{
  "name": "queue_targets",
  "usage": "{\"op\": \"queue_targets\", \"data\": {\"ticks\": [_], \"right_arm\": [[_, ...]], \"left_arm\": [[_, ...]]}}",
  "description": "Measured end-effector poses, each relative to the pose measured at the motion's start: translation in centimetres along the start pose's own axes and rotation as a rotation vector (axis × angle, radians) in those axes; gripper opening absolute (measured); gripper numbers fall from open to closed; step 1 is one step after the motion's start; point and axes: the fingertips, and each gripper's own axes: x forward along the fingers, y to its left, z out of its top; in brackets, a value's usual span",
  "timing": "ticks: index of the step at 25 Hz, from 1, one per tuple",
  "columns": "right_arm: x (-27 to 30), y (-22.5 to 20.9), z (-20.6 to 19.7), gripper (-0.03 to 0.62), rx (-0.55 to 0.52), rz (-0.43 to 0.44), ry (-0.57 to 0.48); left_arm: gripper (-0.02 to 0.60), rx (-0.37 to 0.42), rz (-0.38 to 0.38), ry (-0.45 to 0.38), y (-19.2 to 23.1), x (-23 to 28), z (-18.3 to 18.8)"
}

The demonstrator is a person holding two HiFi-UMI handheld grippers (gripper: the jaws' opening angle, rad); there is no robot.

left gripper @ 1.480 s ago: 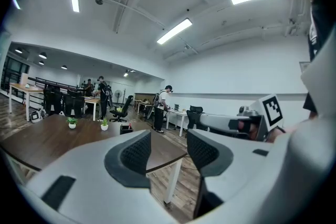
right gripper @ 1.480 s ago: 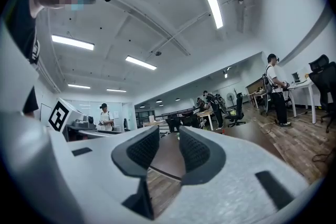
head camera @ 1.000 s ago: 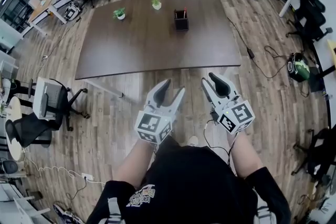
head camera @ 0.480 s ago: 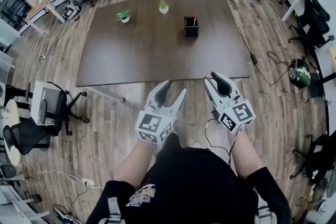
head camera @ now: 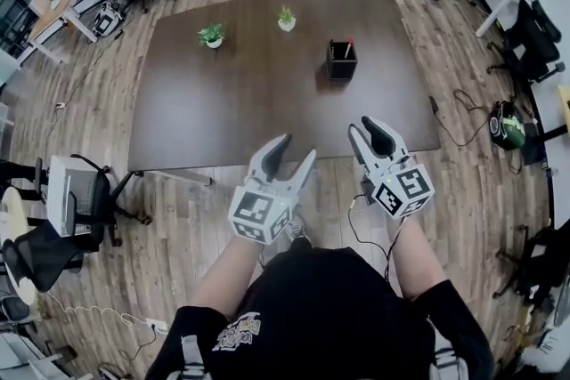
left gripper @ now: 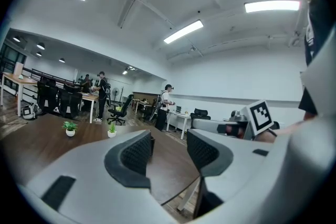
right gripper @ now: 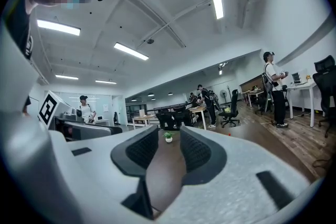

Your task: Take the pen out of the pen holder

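A black pen holder stands on the right part of the dark brown table. A pen with a red top sticks up out of it. In the head view both grippers hang side by side at the table's near edge, well short of the holder. My left gripper is open and empty, and the left gripper view shows only tabletop between its pads. My right gripper has its jaws opening, with nothing between them. The right gripper view looks along the table.
Two small potted plants stand at the table's far side. An office chair sits left of the table on the wood floor. A cable runs over the floor by my feet. People stand at desks in the background.
The table and pen holder have come nearer and lower in the head view. Both grippers have moved forward, from over the floor to the table's near edge.
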Motion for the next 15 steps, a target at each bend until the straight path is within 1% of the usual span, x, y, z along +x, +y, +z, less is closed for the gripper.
{"op": "queue_targets", "data": {"ticks": [7, 10, 15], "right_arm": [[4.6, 0.1, 0.1, 0.14, -0.033, -0.037, 0.008], [5.7, 0.2, 0.4, 0.14, -0.051, -0.046, 0.017], [7.2, -0.8, 0.3, 0.14, -0.075, -0.053, 0.033]], "left_arm": [[0.192, -0.003, -0.021, -0.024, 4.9, 0.6, 1.2], [0.192, -0.007, -0.031, -0.031, 6.0, 0.8, 1.4], [0.192, -0.004, -0.044, -0.035, 6.8, 1.7, 1.9]]}}
